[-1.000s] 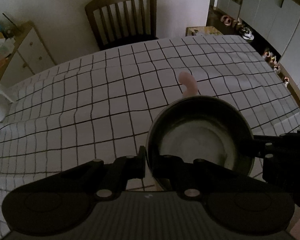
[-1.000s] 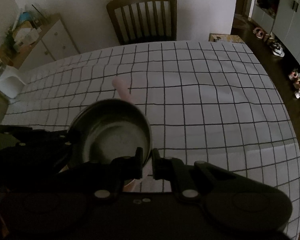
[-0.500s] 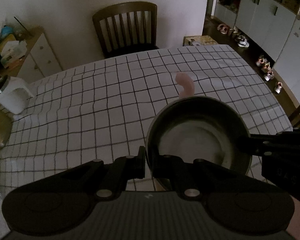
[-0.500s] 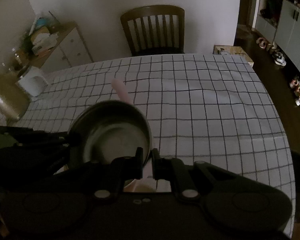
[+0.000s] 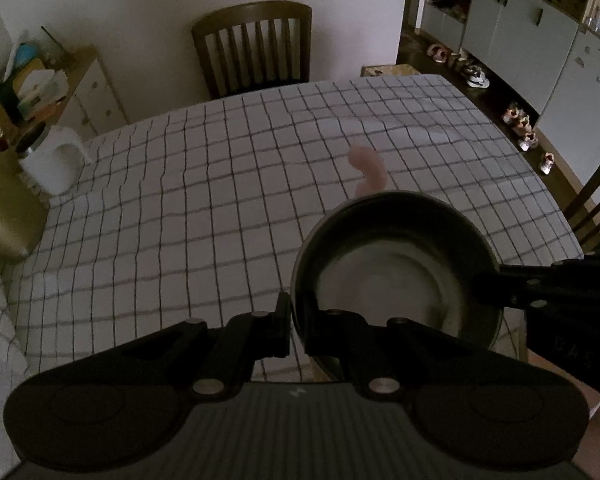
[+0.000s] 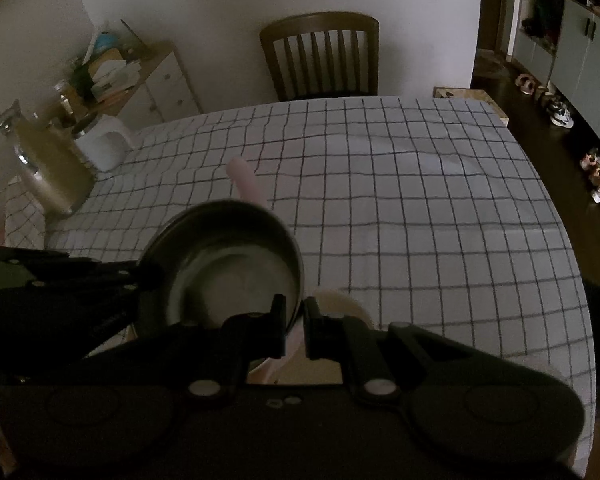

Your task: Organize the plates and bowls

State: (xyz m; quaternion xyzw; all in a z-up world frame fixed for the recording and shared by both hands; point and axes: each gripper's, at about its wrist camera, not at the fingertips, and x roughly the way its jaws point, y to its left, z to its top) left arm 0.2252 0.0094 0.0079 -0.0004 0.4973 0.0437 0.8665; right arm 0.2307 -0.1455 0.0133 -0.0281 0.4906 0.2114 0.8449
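Note:
A dark metal bowl (image 5: 400,264) hangs in the air above the checked tablecloth (image 5: 180,220). My left gripper (image 5: 296,320) is shut on its near left rim. My right gripper (image 6: 294,320) is shut on the opposite rim, where the bowl (image 6: 228,256) fills the lower left of its view. Each gripper also shows in the other's view: the right one (image 5: 500,280) and the left one (image 6: 140,276). A pink curved piece (image 5: 368,170) (image 6: 246,182) sticks out past the bowl's far rim. A pale round edge (image 6: 340,304) peeks out under the bowl; what it is I cannot tell.
A wooden chair (image 5: 256,48) stands at the table's far side, another chair (image 5: 596,204) at the right. A white kettle (image 5: 56,160) and a brass-coloured container (image 5: 4,208) sit at the table's left edge. A cluttered sideboard (image 6: 140,76) and shoes (image 5: 520,128) line the room.
Both grippers have risen and drawn back together with the bowl and the pink piece. The table looks farther off, and more of the room shows.

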